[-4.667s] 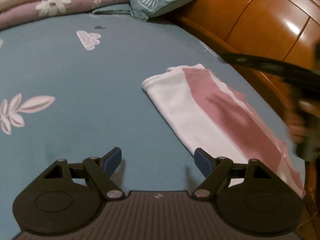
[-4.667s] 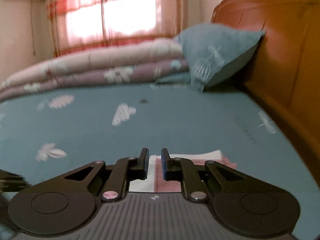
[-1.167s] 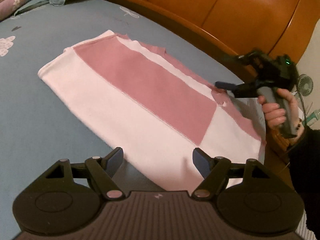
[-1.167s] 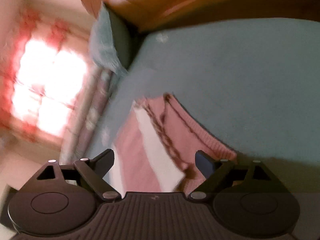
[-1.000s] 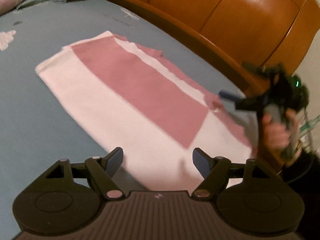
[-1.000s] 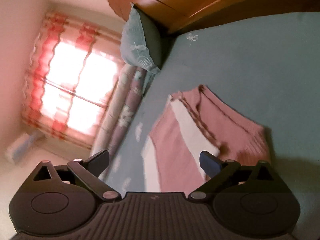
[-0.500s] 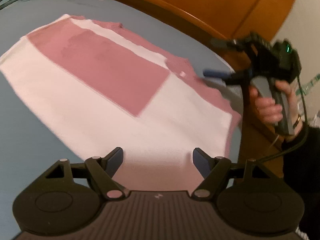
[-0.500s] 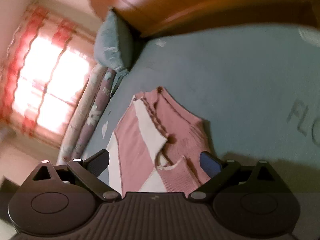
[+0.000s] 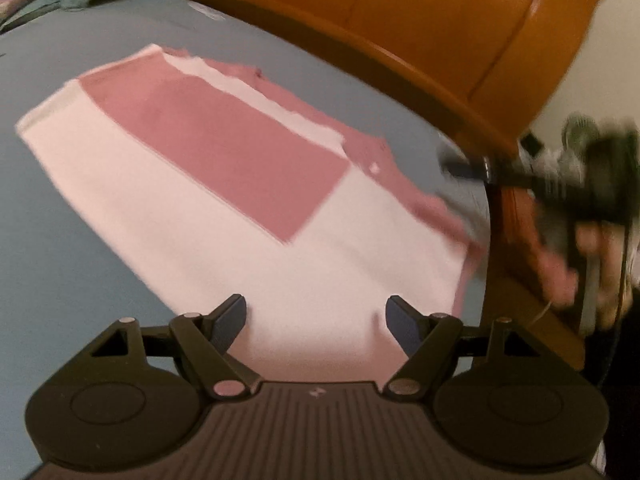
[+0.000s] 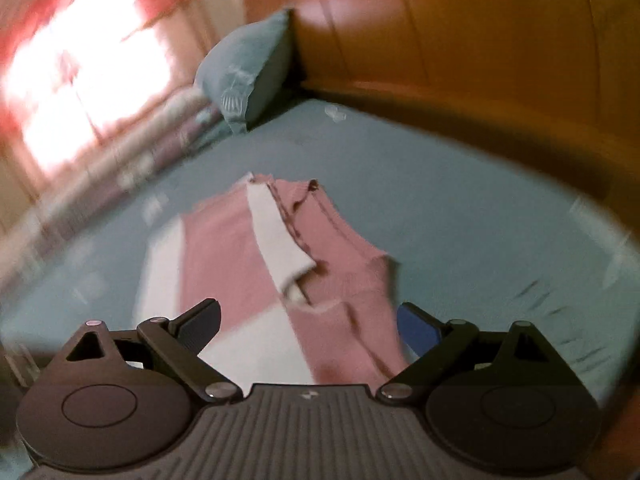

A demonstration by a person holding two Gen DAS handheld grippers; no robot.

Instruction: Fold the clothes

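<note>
A pink and white folded garment (image 9: 224, 184) lies flat on the blue bedsheet (image 9: 60, 264). My left gripper (image 9: 316, 316) hovers open over its near white end, nothing between the fingers. In the right wrist view the same garment (image 10: 280, 256) stretches away from my right gripper (image 10: 308, 320), which stands open above its near pink edge without pressing it. In the left wrist view that right gripper (image 9: 464, 168) appears blurred at the garment's far right corner, held by a hand (image 9: 580, 264).
An orange wooden headboard (image 9: 420, 20) curves along the bed's right side. A blue pillow (image 10: 248, 72) and a rolled floral quilt (image 10: 132, 148) lie at the bed's far end under a bright curtained window (image 10: 80, 68). Bare sheet (image 10: 460, 200) surrounds the garment.
My right gripper has rolled nearly upright and drawn back from the garment's pink corner. My left gripper has slid along the garment's near edge, staying open.
</note>
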